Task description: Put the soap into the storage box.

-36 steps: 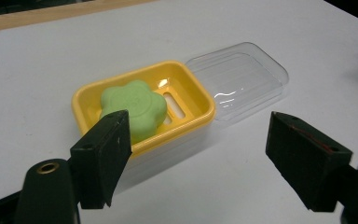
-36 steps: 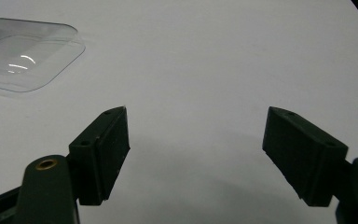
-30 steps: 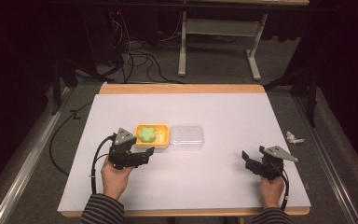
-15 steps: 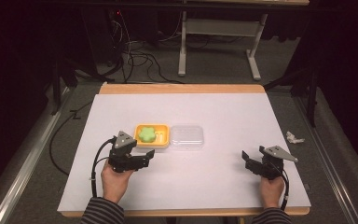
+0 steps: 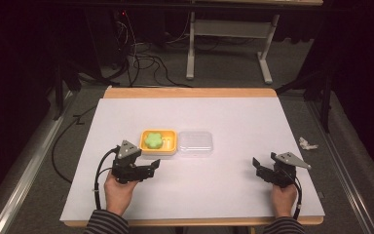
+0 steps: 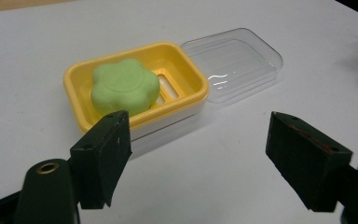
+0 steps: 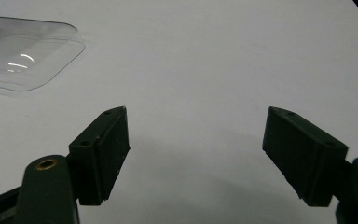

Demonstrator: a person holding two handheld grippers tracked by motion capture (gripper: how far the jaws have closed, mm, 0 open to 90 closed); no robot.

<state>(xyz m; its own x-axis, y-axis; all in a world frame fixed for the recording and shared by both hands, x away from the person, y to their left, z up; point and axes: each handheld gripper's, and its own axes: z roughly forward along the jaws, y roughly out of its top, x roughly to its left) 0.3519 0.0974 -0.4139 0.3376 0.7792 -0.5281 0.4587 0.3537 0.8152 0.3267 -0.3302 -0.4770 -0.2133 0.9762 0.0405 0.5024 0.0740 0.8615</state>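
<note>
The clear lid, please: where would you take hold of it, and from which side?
Probably by the lid's free right edge, coming from the right gripper's side: it lies flat, its left edge is against the yellow dish, and its thin rim suits open jaws.

A lab or recording room is suggested, a white-covered table [image 5: 233, 204] with a wooden far edge set on grey carpet [image 5: 224, 73], loose cables [image 5: 141, 58] trailed beyond the far-left corner, a metal bench frame [image 5: 229, 48] seen behind, dark surroundings kept unlit.
</note>
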